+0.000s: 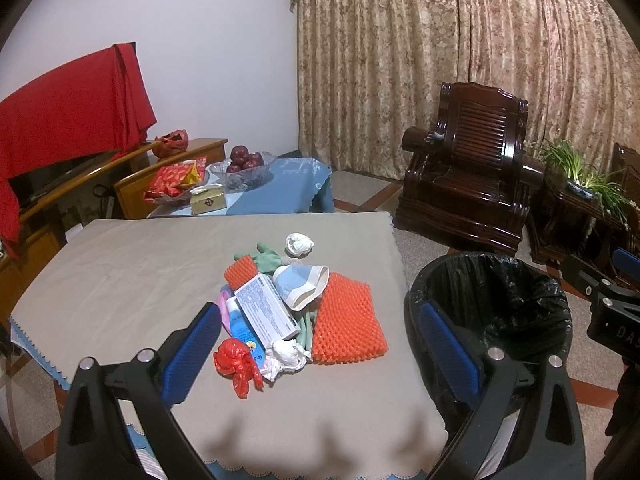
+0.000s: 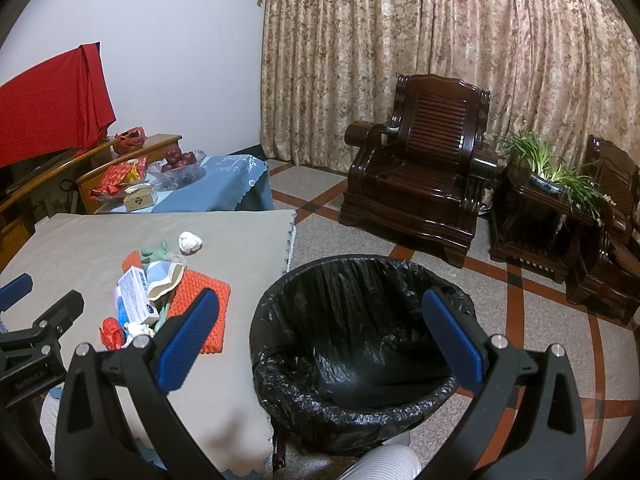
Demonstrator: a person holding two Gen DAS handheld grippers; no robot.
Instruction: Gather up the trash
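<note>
Above, the left tool [image 1: 320,344] hangs over the near edge of the cloth-covered counter [image 1: 120,280], fingers spread wide and empty, aimed at the trash heap: red crumpled plastic bag [image 1: 237,366], white tissue wad [image 1: 287,354], printed carton [image 1: 266,309], orange mesh mat [image 1: 346,326], green glove [image 1: 269,258] and a separate paper ball [image 1: 298,244] farther back. Right tool [image 2: 320,336] hovers just beside the counter, fingers likewise wide and empty, directly over the black-lined trash bin [image 2: 356,352], which stands on the floor touching the counter's right side
</note>
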